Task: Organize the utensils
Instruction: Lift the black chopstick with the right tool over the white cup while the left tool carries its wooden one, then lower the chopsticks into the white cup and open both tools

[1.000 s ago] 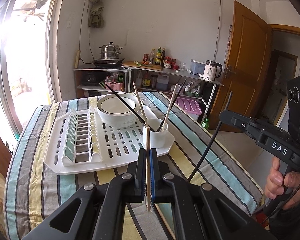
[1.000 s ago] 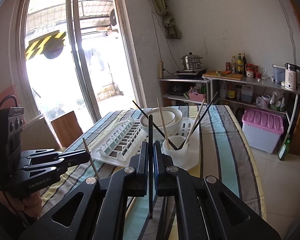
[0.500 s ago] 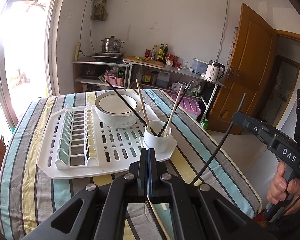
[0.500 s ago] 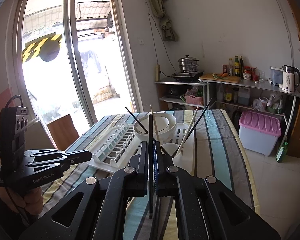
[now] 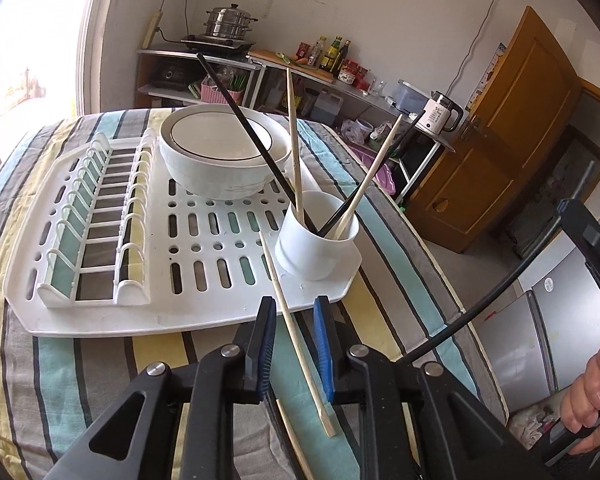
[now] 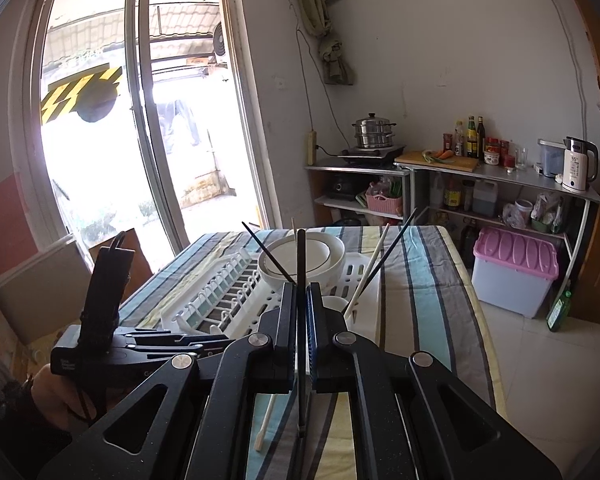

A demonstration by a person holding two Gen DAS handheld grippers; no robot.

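In the left wrist view my left gripper (image 5: 295,305) hangs just short of the white cup (image 5: 318,248). Its jaws are opening, and a wooden chopstick (image 5: 288,320) leans loose between the blue pads, its tip toward the cup. Several black and wooden chopsticks stand in the cup, which sits at the near right corner of the white drying rack (image 5: 100,312). My right gripper (image 6: 300,286) is shut on a black chopstick (image 6: 301,256) that points up in front of the rack (image 6: 220,292). From the left wrist view the right gripper (image 5: 576,216) is at the right, off the table edge.
A white bowl (image 5: 224,156) rests on the rack behind the cup. Another pale chopstick (image 6: 266,420) lies on the striped tablecloth (image 5: 60,380) under the grippers. Shelves with a pot, bottles and a kettle line the far wall. A hand (image 5: 592,396) grips the right handle.
My left gripper has dropped and moved closer to the cup. Its jaws have parted, and the wooden chopstick now tilts loose between them. The right gripper has stayed put with its black chopstick.
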